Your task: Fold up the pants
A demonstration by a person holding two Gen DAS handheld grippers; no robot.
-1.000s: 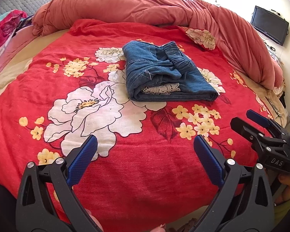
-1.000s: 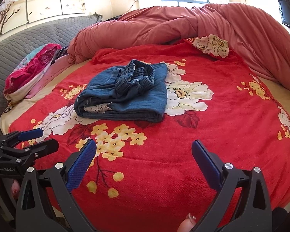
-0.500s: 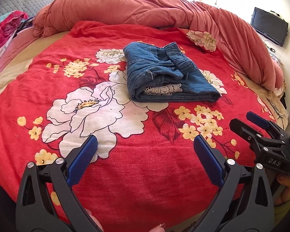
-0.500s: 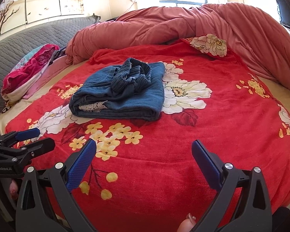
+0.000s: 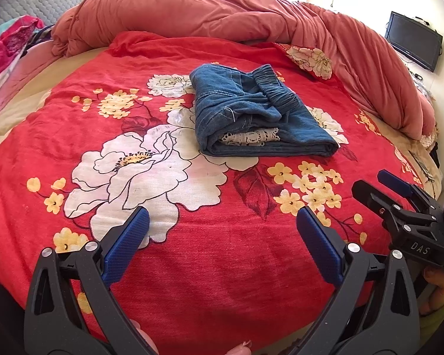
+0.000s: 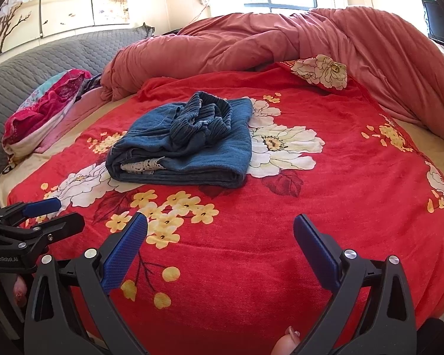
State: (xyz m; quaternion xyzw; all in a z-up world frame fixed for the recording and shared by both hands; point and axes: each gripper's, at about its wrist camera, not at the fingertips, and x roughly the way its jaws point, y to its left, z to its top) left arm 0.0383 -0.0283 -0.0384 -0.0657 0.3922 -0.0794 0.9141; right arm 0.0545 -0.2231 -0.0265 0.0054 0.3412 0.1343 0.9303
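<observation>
Blue denim pants [image 5: 257,118] lie folded into a thick bundle on the red floral blanket [image 5: 192,236], with the gathered waistband on top and a strip of white lace at the near open end. From the right wrist the pants [image 6: 186,145] sit left of centre. My left gripper [image 5: 222,222] is open and empty, well short of the pants, low over the blanket. My right gripper [image 6: 220,229] is likewise open and empty. Each gripper shows in the other's view: the right gripper [image 5: 399,195] at the right edge, the left gripper [image 6: 38,216] at the left edge.
A bunched pink duvet [image 5: 222,17] runs along the far and right side of the bed. Pink and teal bedding [image 6: 44,109] lies at the left by a grey quilted headboard [image 6: 44,56]. A black screen [image 5: 414,41] stands at the far right.
Both grippers have drawn slightly back and lower from the folded pants. The pants have not moved. Both stay open.
</observation>
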